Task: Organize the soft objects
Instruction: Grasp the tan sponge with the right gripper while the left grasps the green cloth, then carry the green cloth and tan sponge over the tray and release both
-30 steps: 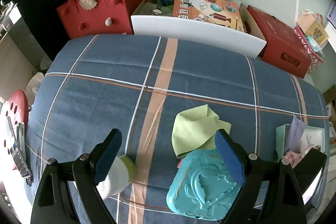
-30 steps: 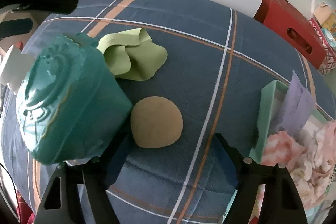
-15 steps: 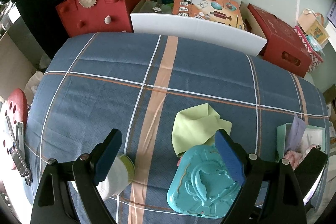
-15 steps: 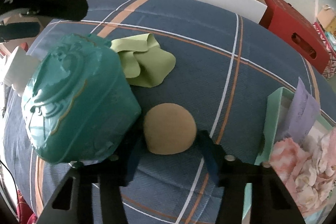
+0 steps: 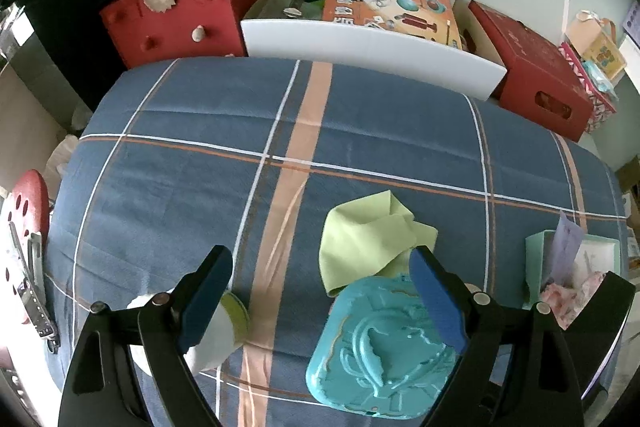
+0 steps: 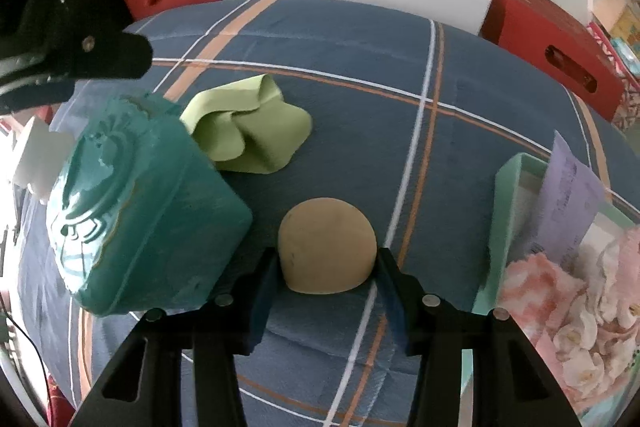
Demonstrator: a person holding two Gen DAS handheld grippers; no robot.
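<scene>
Blue plaid cloth [image 5: 360, 131] covers the table, crossed by white and orange lines, with a red felt bag [image 5: 172, 15], a white board [image 5: 372, 55] and a red box [image 5: 532, 67] lined up beyond its far edge. On the near right sits an open mint-green box [image 6: 508, 211] holding pink fabric flowers and a lilac slip of paper. At the near left stands a teal embossed container [image 6: 136, 223], its lid on, touching a crumpled green cloth [image 6: 256, 127] that lies just behind it.

Smallest of the lot is the tan foam ball [image 6: 328, 247], resting on the cloth between the teal container and the mint box. A second ago the right gripper [image 6: 327, 267] stood wide open around it; half a second ago the fingers were narrowing; now both pads [image 6: 266, 273] press against its sides, so the ball appears clamped, though it is not yet lifted off the cloth.

The left gripper [image 5: 320, 287] has not moved over the same second: it hangs above the near table with its fingers spread wide and nothing between them, a white and green cup-like object [image 5: 224, 323] just under its left finger.

With the grasp seemingly made, the ball looks ready to be carried, probably to one of the two containers flanking it; which one cannot be told yet.
</scene>
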